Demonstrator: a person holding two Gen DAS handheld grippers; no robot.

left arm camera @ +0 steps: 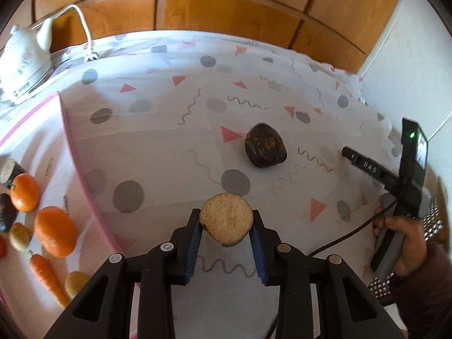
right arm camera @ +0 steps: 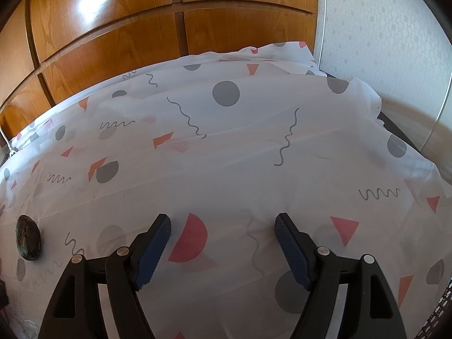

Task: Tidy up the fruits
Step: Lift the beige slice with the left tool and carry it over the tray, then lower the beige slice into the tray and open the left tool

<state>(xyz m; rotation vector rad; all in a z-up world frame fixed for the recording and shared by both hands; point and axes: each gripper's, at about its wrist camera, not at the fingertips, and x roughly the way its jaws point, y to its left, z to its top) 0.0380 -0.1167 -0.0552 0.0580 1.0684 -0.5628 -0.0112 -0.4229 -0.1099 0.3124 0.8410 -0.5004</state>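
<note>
We hold a round brown fruit (left arm camera: pixel 226 220) in our left tongs (left arm camera: pixel 226 226). The two blue pads (left arm camera: pixel 195 243) pinch it on its left and right sides, and its flat tan face looks up at us. It looks like a half fruit with a dark skin underneath. It seems small and light, and we think it is a bit soft, so we should squeeze it gently. Holding it by the sides, low on the skin, looks like the safest way.

A dark lumpy fruit (left arm camera: pixel 265 148) lies farther away on the spotted cloth (left arm camera: pixel 158 147), a little to the right. Its skin looks bumpy, so it should not slip much.

On the left sits a pink-edged tray (left arm camera: pixel 84 186) with a big orange (left arm camera: pixel 55 231), a small orange (left arm camera: pixel 24 192), a carrot (left arm camera: pixel 46 278) and other fruits. We think our fruit goes there.

Our right tongs (right arm camera: pixel 223 224) are spread wide and hold nothing. They hang over the bare cloth.
</note>
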